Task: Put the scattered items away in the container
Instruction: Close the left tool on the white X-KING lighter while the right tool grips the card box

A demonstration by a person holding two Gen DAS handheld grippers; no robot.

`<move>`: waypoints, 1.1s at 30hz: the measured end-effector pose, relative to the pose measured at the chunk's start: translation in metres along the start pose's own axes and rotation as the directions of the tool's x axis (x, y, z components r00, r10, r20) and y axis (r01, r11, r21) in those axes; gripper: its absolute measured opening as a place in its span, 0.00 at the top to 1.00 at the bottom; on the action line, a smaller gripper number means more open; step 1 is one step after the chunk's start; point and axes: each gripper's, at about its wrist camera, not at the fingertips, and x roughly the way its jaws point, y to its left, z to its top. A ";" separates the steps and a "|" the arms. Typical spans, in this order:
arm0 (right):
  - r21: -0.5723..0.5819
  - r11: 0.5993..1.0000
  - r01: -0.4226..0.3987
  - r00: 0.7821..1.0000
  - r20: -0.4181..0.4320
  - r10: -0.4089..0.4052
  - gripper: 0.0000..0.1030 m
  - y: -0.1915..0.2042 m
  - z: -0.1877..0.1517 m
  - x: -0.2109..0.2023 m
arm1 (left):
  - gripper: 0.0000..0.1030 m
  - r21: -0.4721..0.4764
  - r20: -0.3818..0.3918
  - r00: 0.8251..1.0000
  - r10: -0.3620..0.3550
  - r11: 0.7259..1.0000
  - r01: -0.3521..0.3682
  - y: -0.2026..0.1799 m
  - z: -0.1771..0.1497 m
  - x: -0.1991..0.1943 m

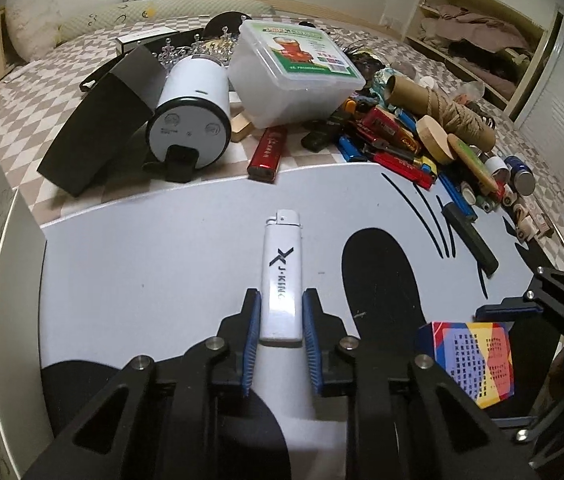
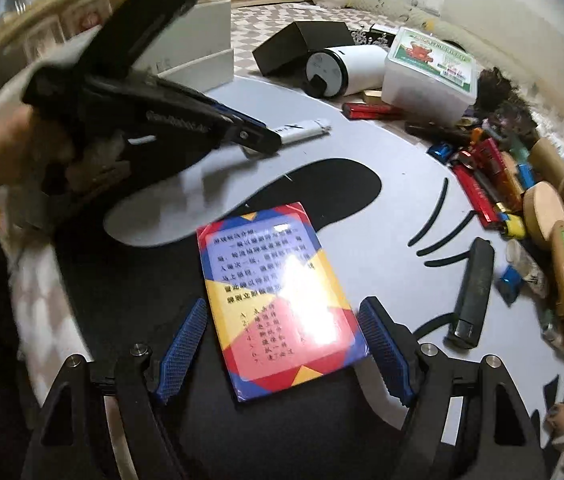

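Jaws apart both sides, left gripper straddling white lighter, right gripper straddling card box

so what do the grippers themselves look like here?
Both the left gripper and the right gripper match: matte black angular linkage arms with triangular cutouts, silver pivot bolts, and ribbed blue fingers. No cables visible. A bare hand holds the left one.

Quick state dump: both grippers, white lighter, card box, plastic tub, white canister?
left gripper: jaws straddle the white lighter, contact unclear
white lighter: flat on the grey board, cap end away from the gripper
right gripper: open around the card box
card box: flat, closed, gaps at both pads
plastic tub: lid on
white canister: on its side
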 end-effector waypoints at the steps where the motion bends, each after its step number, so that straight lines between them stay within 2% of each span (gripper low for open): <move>1: 0.024 1.000 0.011 1.000 0.007 -0.011 0.24 -0.001 0.000 -0.001 | 0.79 0.009 -0.002 1.000 0.010 1.000 -0.010 -0.002 -0.002 -0.001; 7: 0.193 0.979 0.069 0.998 -0.011 -0.068 0.28 -0.007 0.001 -0.005 | 0.79 0.032 -0.025 0.999 0.034 0.999 -0.033 -0.006 -0.015 -0.011; 16: 0.396 0.907 0.141 0.990 -0.058 -0.129 0.32 -0.022 -0.008 -0.019 | 0.79 0.050 -0.061 0.997 0.049 0.998 -0.046 -0.016 -0.036 -0.026; 24: 0.440 0.875 0.200 0.980 -0.073 -0.187 0.36 -0.009 -0.015 -0.022 | 0.79 0.063 -0.060 0.997 0.052 0.997 -0.048 -0.035 -0.053 -0.035; 30: 0.461 0.864 0.201 0.979 -0.070 -0.191 0.37 -0.005 -0.018 -0.025 | 0.79 0.084 -0.043 0.994 0.096 0.992 -0.092 -0.045 -0.061 -0.040; 31: 0.464 0.862 0.202 0.979 -0.069 -0.192 0.37 -0.005 -0.019 -0.025 | 0.78 0.092 -0.039 0.993 0.108 0.990 -0.104 -0.046 -0.062 -0.040; 33: 0.467 0.861 0.204 0.979 -0.067 -0.195 0.38 -0.004 -0.020 -0.026 | 0.64 0.106 -0.031 0.991 0.127 0.987 -0.123 -0.049 -0.062 -0.039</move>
